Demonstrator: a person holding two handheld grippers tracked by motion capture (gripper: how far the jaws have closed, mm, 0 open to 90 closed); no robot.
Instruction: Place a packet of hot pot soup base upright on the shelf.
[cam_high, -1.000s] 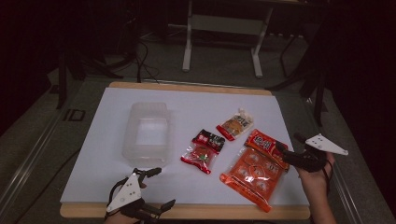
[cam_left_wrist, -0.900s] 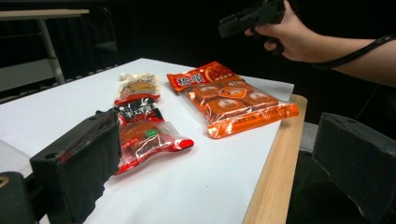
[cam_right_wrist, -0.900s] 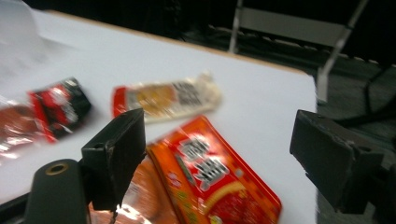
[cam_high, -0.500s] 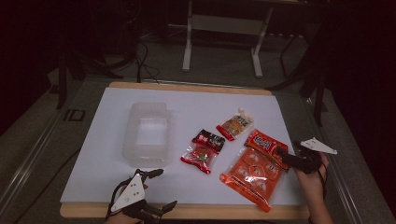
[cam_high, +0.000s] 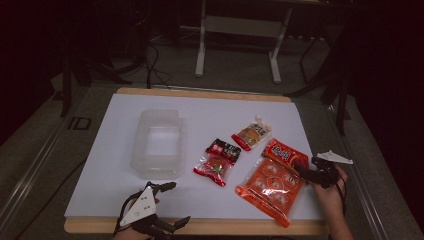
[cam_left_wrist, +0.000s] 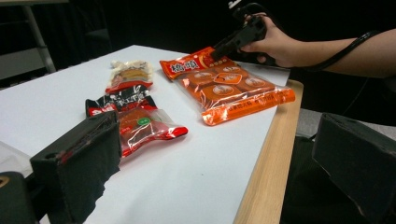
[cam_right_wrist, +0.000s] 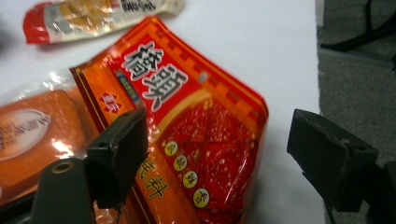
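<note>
While spread, hand-held gripper (cam_right_wrist: 215, 154) over red packet (cam_right_wrist: 196, 140).

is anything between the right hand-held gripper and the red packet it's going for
Nothing visible. The right hand-held gripper hangs open right over the red packet, one jaw on each side, with no other item between them. The big orange pack lies beside it.

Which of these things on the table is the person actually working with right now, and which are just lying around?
In use:
- right claw, open over the packet
- red-topped orange snack packet

Lying about:
- clear plastic tub
- black-and-red packet
- pale packet
- left claw, waiting at the table's near edge
</note>
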